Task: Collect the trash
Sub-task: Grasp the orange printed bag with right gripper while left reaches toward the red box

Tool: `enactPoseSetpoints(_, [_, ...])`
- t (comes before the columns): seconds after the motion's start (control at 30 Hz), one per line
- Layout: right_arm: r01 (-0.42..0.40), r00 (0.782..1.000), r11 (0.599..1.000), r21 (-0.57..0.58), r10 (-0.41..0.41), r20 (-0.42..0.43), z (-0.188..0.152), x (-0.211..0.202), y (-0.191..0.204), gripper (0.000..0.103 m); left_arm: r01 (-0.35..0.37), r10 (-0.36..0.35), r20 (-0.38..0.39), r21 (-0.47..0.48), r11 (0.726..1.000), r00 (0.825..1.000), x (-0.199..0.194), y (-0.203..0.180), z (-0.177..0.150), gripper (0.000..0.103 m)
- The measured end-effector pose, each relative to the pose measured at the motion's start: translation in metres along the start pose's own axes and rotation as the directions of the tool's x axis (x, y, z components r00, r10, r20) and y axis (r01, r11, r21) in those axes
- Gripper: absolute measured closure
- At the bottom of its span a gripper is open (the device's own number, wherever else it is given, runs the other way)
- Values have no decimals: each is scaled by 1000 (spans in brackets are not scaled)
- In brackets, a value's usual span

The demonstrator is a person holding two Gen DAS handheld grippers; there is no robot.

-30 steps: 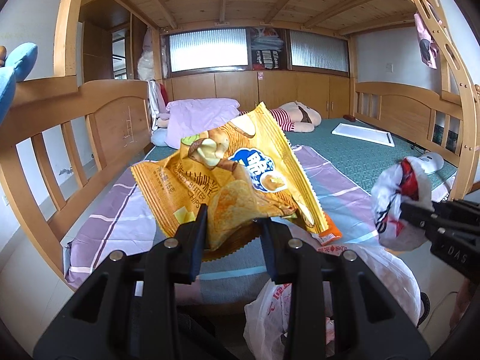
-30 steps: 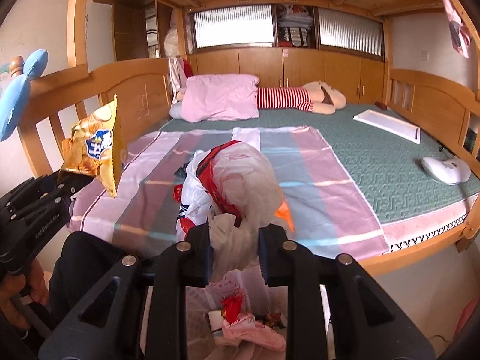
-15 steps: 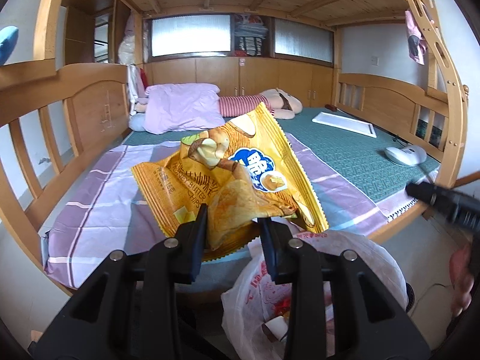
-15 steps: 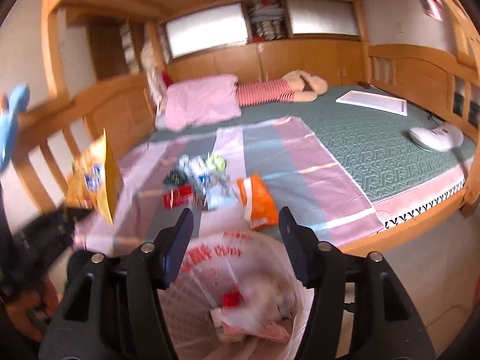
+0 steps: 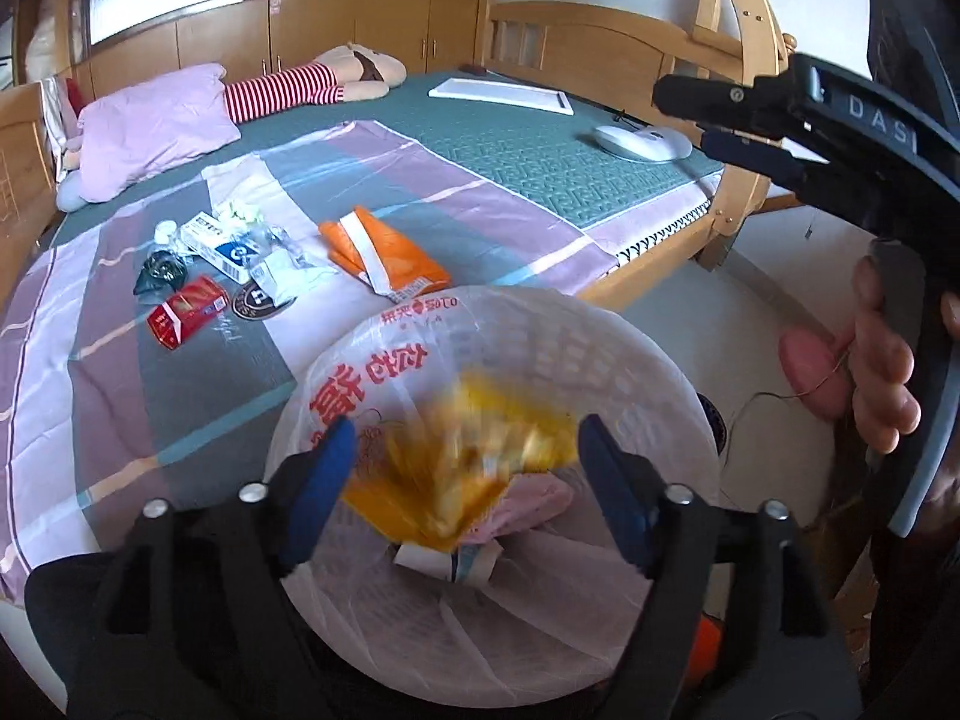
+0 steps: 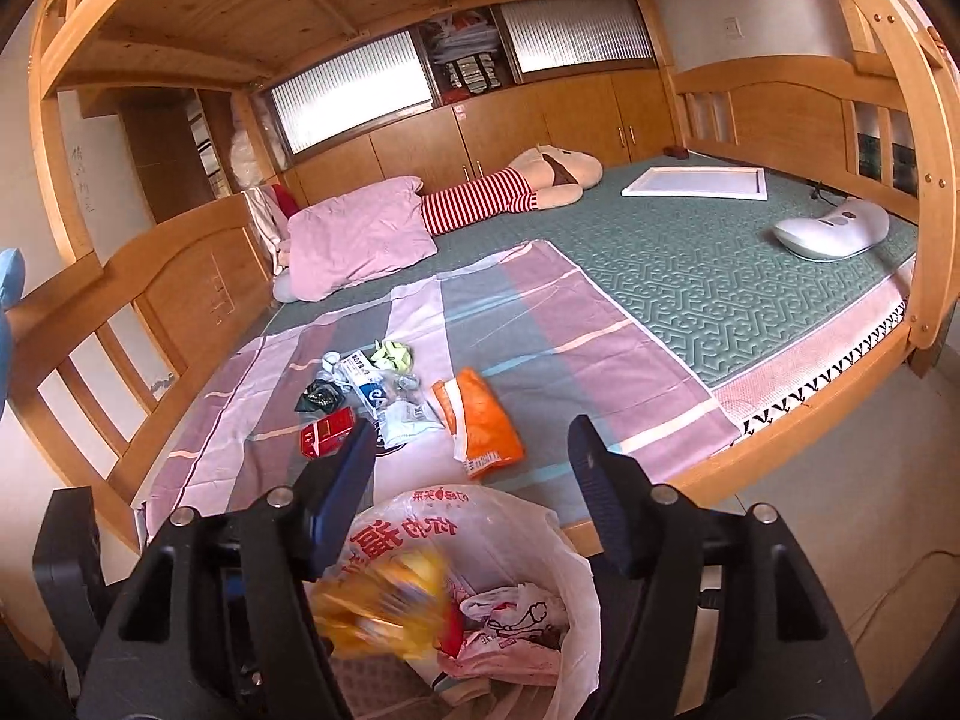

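The left gripper (image 5: 462, 462) now stands wide open with nothing between its fingers; a second ago it was pinching the yellow chip bag (image 5: 468, 480), which is a blur dropping into the bin (image 5: 630, 360) directly below. The right wrist view shows the same bag (image 6: 384, 606) smeared with motion inside the white liner, beside pink and white wrappers already there. So the release has happened, and this piece counts as collected once it settles.

The right gripper (image 6: 468, 480) is also spread wide and empty, having let go of its white bundle half a second back; it hangs above the bin rim (image 6: 576, 546), facing the bed.

More is left. On the striped sheet (image 5: 90, 360) near the bed edge lie an orange packet (image 5: 390, 255), a red box (image 5: 189, 312), a blue-and-white carton (image 5: 222, 243), a dark crumpled wrapper (image 5: 159, 273) and some clear scraps, all close together. Both tools are free, so I judge either could reach next for the orange packet, the piece nearest the bin.
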State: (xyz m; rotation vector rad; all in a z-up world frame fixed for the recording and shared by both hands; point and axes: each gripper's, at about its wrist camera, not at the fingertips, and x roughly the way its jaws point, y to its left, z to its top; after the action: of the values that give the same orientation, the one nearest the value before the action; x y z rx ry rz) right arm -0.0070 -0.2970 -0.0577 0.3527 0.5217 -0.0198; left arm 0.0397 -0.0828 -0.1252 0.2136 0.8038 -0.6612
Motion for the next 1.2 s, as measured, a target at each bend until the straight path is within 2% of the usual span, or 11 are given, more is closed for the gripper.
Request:
enactPoseSetpoints(0.17, [-14,997,1000,-18,12,-78,4,23,4,30,-83,84,7,-118,989,996,0,26,-1,24])
enactPoseSetpoints(0.33, [4,963,990,-139,-41,-266,12,123,27,30,-190,193,-17,-280,941,981,1,59,-6,24])
enactPoseSetpoints(0.47, [-37,884,986,-162,-43,-465,14,234,36,30,-217,225,-22,-362,907,974,-4,80,-15,23])
enactPoseSetpoints(0.57, [80,798,975,-207,-187,-572,11,306,18,30,-222,232,-21,-386,895,973,-7,90,-20,22])
enactPoseSetpoints(0.67, [32,699,996,-79,-79,-711,-3,352,-3,30,-230,242,-22,-401,887,970,-8,96,-25,21])
enactPoseSetpoints(0.73, [51,676,998,-29,-56,-735,-10,366,-8,44,-231,242,-27,-414,880,970,-7,102,-28,21])
enactPoseSetpoints(0.83, [23,709,995,-101,-88,-700,-9,365,10,51,-232,237,-43,-435,870,971,-2,110,-33,21])
enactPoseSetpoints(0.87, [27,723,990,-140,-116,-681,-5,363,17,73,-235,237,-54,-442,866,970,1,113,-34,21])
enactPoseSetpoints(0.93, [69,754,980,-187,-174,-633,8,358,25,77,-239,234,-67,-453,859,970,6,117,-36,21])
enactPoseSetpoints(1.0, [160,785,933,-322,-318,-531,21,352,38,79,-241,231,-77,-460,855,970,10,119,-39,21])
enactPoseSetpoints(1.2, [274,825,801,-533,-481,-298,28,345,71,85,-243,233,-80,-474,847,969,14,125,-42,21])
